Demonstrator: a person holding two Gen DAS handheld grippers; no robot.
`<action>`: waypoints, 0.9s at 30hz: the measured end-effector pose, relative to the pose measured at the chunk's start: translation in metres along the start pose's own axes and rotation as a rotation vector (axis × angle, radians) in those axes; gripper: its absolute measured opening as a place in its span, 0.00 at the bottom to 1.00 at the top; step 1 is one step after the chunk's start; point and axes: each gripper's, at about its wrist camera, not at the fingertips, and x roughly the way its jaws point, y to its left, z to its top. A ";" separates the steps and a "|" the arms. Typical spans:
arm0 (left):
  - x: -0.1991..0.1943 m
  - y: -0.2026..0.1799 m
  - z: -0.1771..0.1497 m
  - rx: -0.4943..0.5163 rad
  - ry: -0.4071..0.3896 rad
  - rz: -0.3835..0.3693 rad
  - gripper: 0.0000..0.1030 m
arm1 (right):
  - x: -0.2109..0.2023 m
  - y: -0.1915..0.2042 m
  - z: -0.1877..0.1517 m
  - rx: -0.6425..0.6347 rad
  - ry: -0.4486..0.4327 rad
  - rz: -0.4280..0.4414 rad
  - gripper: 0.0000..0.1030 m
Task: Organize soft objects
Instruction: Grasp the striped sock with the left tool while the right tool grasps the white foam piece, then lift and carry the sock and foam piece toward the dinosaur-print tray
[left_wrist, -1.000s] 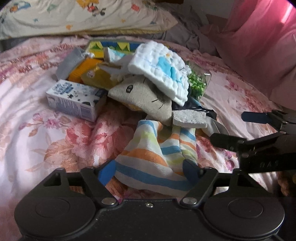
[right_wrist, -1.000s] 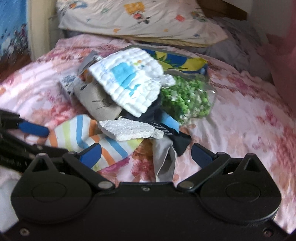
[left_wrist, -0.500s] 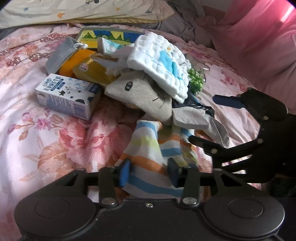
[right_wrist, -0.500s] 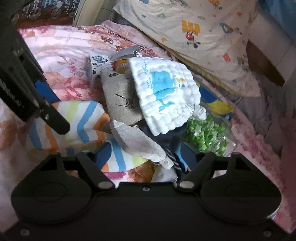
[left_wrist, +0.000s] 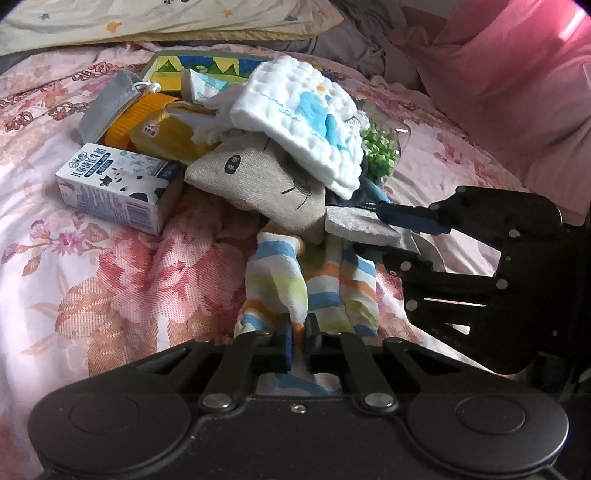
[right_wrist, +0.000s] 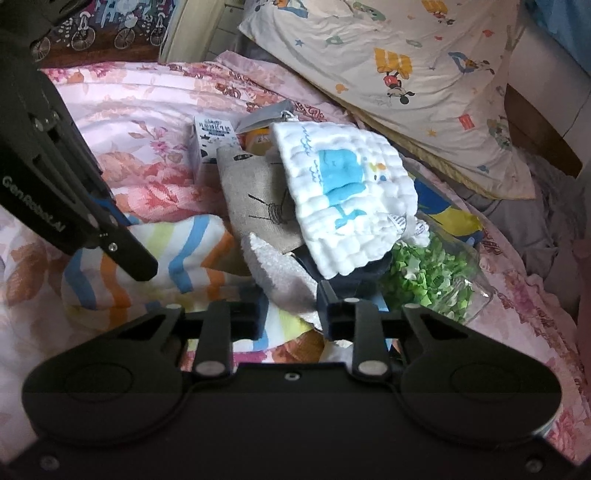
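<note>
We've got the striped cloth (left_wrist: 295, 280) right in front of us, lying bunched on the floral bedspread (left_wrist: 110, 280) at the near edge of the pile, and our left gripper (left_wrist: 298, 339) has its jaws pinched nearly together on a fold of it. Over on the other side, our right gripper (right_wrist: 291, 314) sits with its jaws narrowed around the grey foam slab (right_wrist: 284, 277), one finger on each side of it; whether they press it we cannot tell. That slab rests on the striped cloth and pokes out from under the beige pouch (left_wrist: 266, 184). On top of the pouch leans the white quilted cloth (left_wrist: 306, 122) with its blue print. Just right of that, a clear bag of green bits (right_wrist: 428, 277) lies on the bedspread. To the left of the pile we see a milk carton (left_wrist: 114, 188) on its side, with a yellow pack (left_wrist: 166, 133) and a grey pouch (left_wrist: 107, 107) behind it. A cartoon-print pillow (right_wrist: 406, 74) lies beyond everything, and pink fabric (left_wrist: 517, 92) rises at the far right.
</note>
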 end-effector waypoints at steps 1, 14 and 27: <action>-0.001 -0.001 -0.001 0.001 -0.009 0.004 0.04 | -0.002 -0.001 0.000 0.004 -0.005 0.000 0.16; -0.034 -0.024 -0.001 0.050 -0.046 0.006 0.03 | -0.056 -0.016 0.002 0.120 -0.125 0.023 0.04; -0.103 -0.041 0.047 0.099 -0.181 -0.033 0.03 | -0.109 -0.034 -0.004 0.270 -0.332 -0.012 0.04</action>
